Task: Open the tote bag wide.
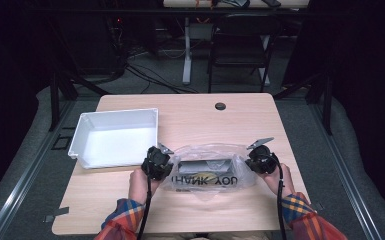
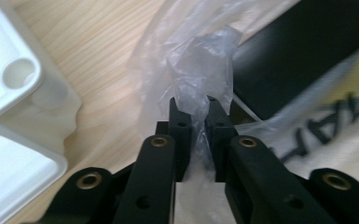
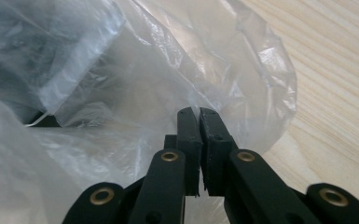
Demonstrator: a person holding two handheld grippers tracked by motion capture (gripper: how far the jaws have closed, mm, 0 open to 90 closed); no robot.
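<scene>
The worktop is a pale wooden desk with a small dark round grommet near its far edge. A white plastic bin sits open-side-up in the far left part, close to the left edge.

Just right of the bin, toward the near edge and roughly centred, lies a clear plastic bag printed with dark lettering, seen upside down from the high view. A dark box lies inside it.

The left gripper is at the bag's left end, touching the bin's near right corner area; in the left gripper view its jaws are pressed together on a bunched fold of the bag's film. The right gripper is at the bag's right end, its jaws closed tight on the film there, with bare wood beyond it.
</scene>
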